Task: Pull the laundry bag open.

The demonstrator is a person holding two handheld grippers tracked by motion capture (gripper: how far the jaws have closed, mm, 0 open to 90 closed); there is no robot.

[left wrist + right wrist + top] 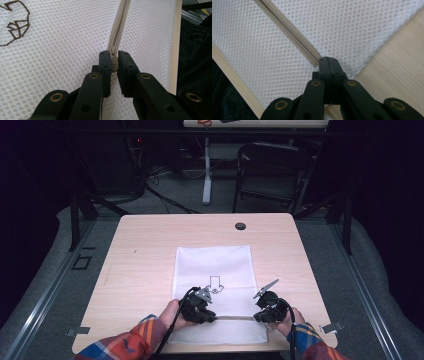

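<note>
Lying flat on the near half of the wooden table (150,245), white mesh bag (215,265), its near edge close to the table's front edge, zipper (235,318) running crosswise between the two tools. Left gripper (114,62) pinching the beige zipper pull (114,65), jaws drawn close on either side of it, teeth line running away up the left gripper view. Further right, right gripper (328,65) pressed fully together at the end of the zipper tape, mesh edge apparently caught between the pads, though the cloth inside the jaws hidden. Fabric judged light, soft and limp: honeycomb weave, fine round holes, likely to bunch and slide on the smooth laminate unless anchored. Zipper tape the stiffest part, hence best holding points: small rounded pull for the moving hand, tape end or seam for the bracing hand. Pull small and smooth, liable to slip from hard black pads if tugged at an angle. Dark stitched line drawing (215,284) on the bag's upper face, flat and of no use as a grip. Table pale wood grain, rounded corners, black grommet (240,226) at far edge.
</note>
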